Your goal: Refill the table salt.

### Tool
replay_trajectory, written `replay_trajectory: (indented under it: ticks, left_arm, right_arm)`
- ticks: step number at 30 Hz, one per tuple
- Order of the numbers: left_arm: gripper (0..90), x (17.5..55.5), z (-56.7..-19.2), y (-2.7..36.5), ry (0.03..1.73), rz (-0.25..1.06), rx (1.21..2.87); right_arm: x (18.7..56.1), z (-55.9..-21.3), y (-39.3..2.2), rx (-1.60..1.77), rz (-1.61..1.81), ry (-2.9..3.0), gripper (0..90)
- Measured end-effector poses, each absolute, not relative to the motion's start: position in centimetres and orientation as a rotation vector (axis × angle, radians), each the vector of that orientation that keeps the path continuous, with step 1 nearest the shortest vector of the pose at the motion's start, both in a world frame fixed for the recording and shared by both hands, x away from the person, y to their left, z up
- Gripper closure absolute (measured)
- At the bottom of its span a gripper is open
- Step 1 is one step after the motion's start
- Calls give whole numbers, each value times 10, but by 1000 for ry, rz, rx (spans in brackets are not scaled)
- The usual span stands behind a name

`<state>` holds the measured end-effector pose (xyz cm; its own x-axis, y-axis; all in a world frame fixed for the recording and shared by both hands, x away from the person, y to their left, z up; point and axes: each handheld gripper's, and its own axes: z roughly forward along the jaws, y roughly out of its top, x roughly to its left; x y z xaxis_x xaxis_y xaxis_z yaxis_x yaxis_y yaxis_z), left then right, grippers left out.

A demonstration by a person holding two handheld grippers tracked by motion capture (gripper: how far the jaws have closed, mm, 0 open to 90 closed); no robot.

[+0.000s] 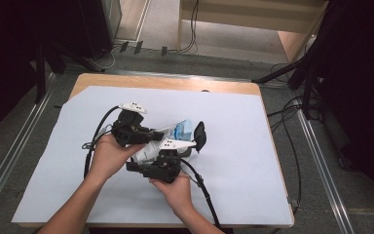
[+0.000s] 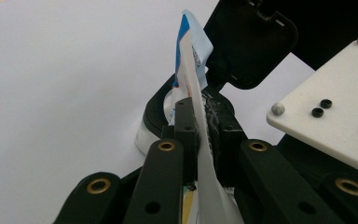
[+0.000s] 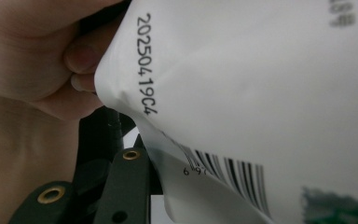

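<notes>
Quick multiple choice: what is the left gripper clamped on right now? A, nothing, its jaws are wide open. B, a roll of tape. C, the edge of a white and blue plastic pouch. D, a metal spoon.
C: in the left gripper view, the left gripper has its two black jaws closed against the thin white edge of the pouch, whose blue-printed top sticks up beyond the jaw tips.

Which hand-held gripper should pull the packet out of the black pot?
Probably the left hand-held gripper: its jaws are already shut on the packet's white and blue edge, right above the black pot. The right hand-held gripper sits beside it; its grip is unclear.
</notes>
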<state>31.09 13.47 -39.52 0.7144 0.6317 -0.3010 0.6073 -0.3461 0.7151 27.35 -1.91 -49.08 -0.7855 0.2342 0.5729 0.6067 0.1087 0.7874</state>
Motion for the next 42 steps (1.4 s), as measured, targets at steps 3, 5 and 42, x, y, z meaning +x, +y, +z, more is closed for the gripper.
replay_trajectory:
  ticks: [3, 5, 42]
  left_arm:
    - [869, 311, -395, 135, 945, 34, 2047]
    - [874, 310, -394, 135, 941, 35, 2044]
    - [820, 307, -391, 143, 969, 37, 2018]
  right_arm:
    - [272, -490, -19, -841, -1724, -2109, 644]
    - [272, -489, -19, -849, -1728, -2108, 635]
    - [275, -487, -15, -794, -1734, -2034, 665]
